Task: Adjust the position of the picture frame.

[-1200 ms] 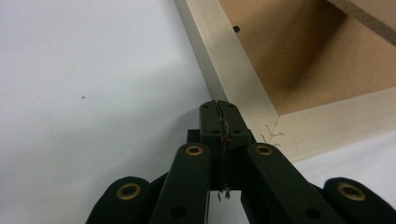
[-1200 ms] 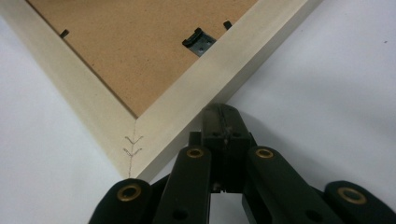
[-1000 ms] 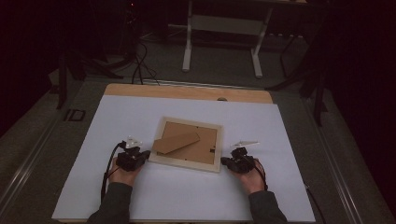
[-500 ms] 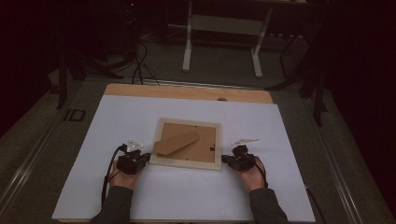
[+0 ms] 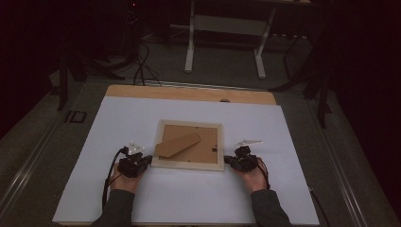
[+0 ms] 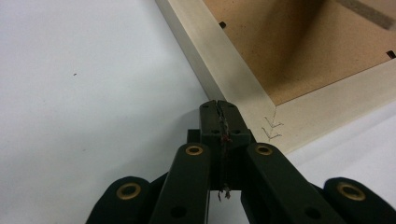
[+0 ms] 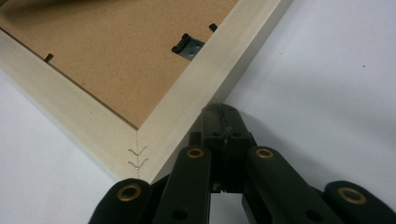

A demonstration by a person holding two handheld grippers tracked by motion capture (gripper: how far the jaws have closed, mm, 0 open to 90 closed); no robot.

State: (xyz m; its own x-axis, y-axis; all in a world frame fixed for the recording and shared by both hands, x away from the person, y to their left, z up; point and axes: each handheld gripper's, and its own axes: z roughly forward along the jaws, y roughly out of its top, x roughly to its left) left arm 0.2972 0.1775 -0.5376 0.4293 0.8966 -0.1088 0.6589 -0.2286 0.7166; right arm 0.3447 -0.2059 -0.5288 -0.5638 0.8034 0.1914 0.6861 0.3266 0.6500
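since a second earlier the picture frame (image 5: 189,146) was squared up, lying face down between the closed left gripper (image 6: 218,106) and closed right gripper (image 7: 219,112), tips against its near corners; alignment judged nearly finished.

Bare white table (image 5: 118,118) all round the picture frame (image 5: 189,163), grippers tight against its near corners.

Pale cream wooden picture frame (image 5: 189,163), rectangular, face down and flat at centre of the white bench (image 5: 118,118). Brown fibreboard backing up, brown stand flap (image 5: 178,144) slanting from 8 towards 2 o'clock.
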